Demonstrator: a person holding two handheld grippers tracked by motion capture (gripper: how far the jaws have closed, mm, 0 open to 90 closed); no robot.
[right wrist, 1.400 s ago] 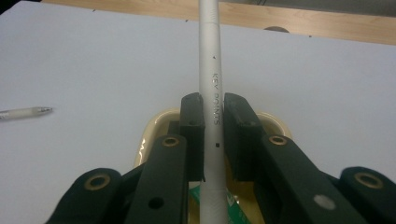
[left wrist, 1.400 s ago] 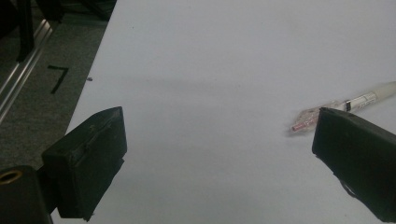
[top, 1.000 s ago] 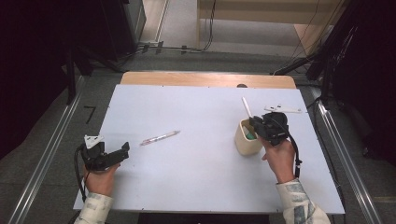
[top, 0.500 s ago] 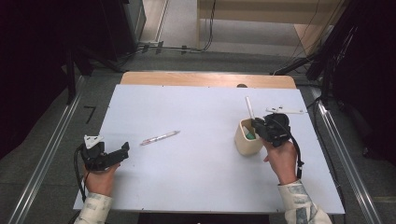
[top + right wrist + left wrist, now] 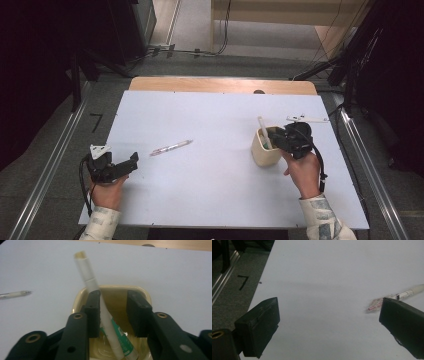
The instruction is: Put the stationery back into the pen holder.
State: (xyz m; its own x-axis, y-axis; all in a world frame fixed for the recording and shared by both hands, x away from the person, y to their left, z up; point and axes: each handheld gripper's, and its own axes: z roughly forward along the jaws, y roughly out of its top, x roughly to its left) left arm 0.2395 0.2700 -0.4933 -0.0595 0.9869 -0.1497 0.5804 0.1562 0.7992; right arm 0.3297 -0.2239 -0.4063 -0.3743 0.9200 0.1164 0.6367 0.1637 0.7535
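A cream cup (image 5: 262, 150) stands on the right half of the white table (image 5: 210, 115). My right gripper (image 5: 277, 138) hovers over its rim (image 5: 140, 291). Its jaws have just been opening and now stand apart. A white pen (image 5: 87, 275) stands tilted in the cup between them; it leans on one jaw and is clear of the other. A green-labelled marker (image 5: 121, 337) lies in the cup beside it. My left gripper (image 5: 131, 162) rests open near the front left edge. A clear pen with a pink tip (image 5: 402, 296) lies just beyond its jaws.
The clear pen (image 5: 171, 147) lies left of the table's middle. A small white piece (image 5: 306, 119) lies on the table behind the cup. A wooden strip (image 5: 222, 85) runs along the far edge. Metal rails (image 5: 45, 170) flank the table.
The right gripper's jaws have parted. The white pen has sunk lower into the cup. Both hands have kept their places.
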